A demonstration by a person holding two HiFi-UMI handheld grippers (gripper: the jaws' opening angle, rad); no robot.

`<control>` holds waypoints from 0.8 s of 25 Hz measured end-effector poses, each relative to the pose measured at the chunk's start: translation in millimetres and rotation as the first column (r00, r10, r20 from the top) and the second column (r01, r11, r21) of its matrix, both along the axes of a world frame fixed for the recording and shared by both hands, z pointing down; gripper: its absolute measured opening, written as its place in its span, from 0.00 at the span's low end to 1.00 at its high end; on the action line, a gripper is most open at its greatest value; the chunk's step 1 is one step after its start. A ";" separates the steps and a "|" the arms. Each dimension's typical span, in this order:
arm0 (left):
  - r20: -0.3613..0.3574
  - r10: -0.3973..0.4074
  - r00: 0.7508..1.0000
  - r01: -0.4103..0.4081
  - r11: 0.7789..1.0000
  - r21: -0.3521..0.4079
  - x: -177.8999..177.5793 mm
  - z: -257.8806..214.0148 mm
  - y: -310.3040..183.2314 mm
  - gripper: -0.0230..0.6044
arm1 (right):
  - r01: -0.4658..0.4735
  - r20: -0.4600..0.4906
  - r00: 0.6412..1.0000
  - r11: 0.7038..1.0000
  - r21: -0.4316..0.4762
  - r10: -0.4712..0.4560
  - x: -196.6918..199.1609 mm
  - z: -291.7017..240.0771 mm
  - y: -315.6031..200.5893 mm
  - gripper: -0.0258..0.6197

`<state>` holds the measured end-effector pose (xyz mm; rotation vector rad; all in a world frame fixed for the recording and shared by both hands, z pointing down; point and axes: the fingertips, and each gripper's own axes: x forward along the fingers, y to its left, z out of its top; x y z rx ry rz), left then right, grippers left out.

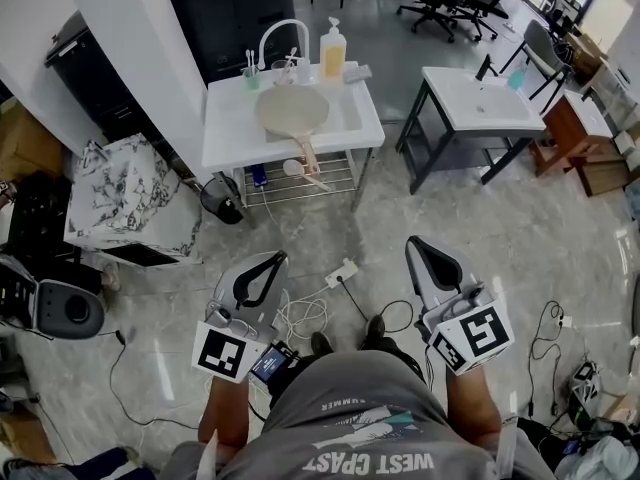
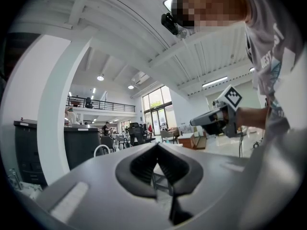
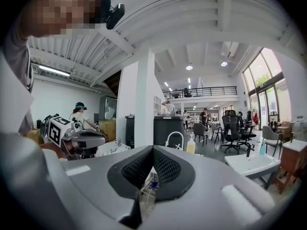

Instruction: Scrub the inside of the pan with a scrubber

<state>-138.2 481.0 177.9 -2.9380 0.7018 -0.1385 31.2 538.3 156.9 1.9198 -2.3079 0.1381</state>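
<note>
A pale pan [image 1: 291, 110] lies on a white sink table [image 1: 225, 138], its handle over the front edge, well apart from both grippers. Cables [image 1: 300, 316] trail over the glossy stone floor [image 1: 520, 238], and a second sink [image 1: 480, 98] stands to the right. The left gripper [image 1: 272, 260] and right gripper [image 1: 413, 244] have their jaws pressed together, holding nothing. The small things beside the pan are too small to make out.

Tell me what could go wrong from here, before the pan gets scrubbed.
1. A power strip and loose cables lie on the floor between the person and the sink table; tripping is possible.
2. The pan lies over the basin, and its handle seems to pass the front edge, so a bump could tip it.
3. The left gripper and right gripper are shut and empty; no scrubber is held yet.
</note>
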 end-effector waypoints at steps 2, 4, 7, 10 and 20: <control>-0.010 0.005 1.000 -0.005 1.000 0.006 -4.4 -3.4 -5.0 0.04 | -0.010 -0.001 1.000 1.000 0.003 0.010 -2.7 -2.9 -4.7 0.04; -0.019 0.011 1.000 -0.011 1.000 0.006 -9.2 -6.4 -8.5 0.04 | -0.019 -0.010 1.000 1.000 0.005 0.019 -6.6 -6.6 -7.8 0.04; -0.026 0.017 0.999 -0.017 1.000 0.011 -13.8 -8.1 -12.6 0.04 | -0.032 -0.018 0.999 0.999 0.009 0.032 -10.4 -10.1 -10.3 0.04; -0.036 0.016 0.999 -0.016 1.000 0.007 -14.9 -6.4 -17.3 0.04 | -0.032 -0.023 0.999 1.000 0.000 0.032 -11.0 -8.3 -14.7 0.04; -0.002 -0.065 0.998 0.065 0.998 -0.027 -2.0 12.0 -48.9 0.04 | 0.041 0.013 0.999 0.999 -0.017 -0.041 12.2 12.4 -67.5 0.04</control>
